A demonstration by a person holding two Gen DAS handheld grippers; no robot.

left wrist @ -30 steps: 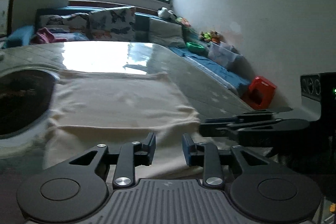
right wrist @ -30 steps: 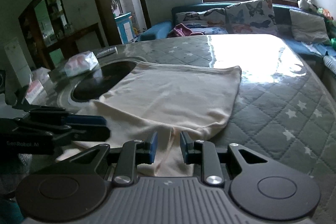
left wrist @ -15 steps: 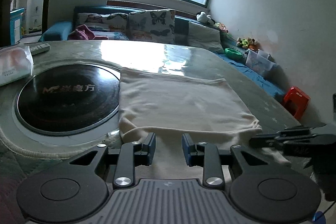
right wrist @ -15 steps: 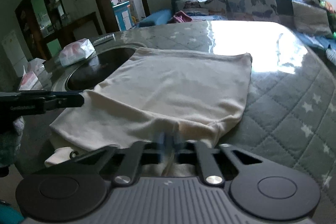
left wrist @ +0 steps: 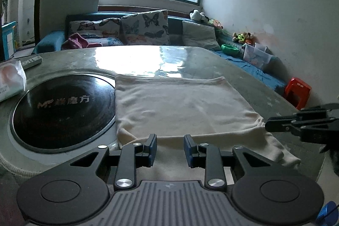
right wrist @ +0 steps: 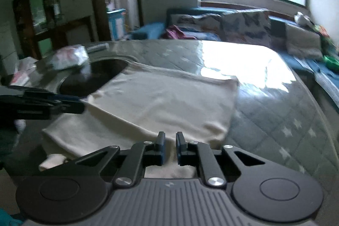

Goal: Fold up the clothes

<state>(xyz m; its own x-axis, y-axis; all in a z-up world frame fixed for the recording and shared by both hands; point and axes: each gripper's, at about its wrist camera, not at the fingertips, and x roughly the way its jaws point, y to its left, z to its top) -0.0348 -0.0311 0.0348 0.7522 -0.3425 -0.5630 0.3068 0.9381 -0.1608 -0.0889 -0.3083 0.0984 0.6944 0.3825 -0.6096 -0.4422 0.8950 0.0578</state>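
— Two grippers, one garment. Where does the cloth lie?

— A cream garment (left wrist: 180, 107) lies flat on the grey quilted table (right wrist: 275, 111), its left edge overlapping the black round hob (left wrist: 61, 107). A folded layer already sits on top, and a lower layer with a sleeve end sticks out toward the near table edge.

— And the tools?

— The left gripper (left wrist: 170, 149) hovers over the near edge with its jaws parted and nothing between them. The right gripper (right wrist: 169, 147) is also over the near edge; its jaws stand close together but with a clear gap, and I see no cloth pinched there. That view is blurred, so I judge it empty rather than swear to it.

— So what is the step?

— My guess is taking hold of the near hem at two corners, to fold it away toward the window.

— How should that be done well?

— Set each gripper at a corner, well apart, so the hem stays straight. Go low enough to catch every layer, or only the top one will lift and the fold will wrinkle. Close both before raising either. Then carry the edge over evenly, so one side does not lag and skew the fold.

— Any hazard?

— The tissue pack (left wrist: 10, 79) beside the hob stays clear, I think. The hanging sleeve end may drag.
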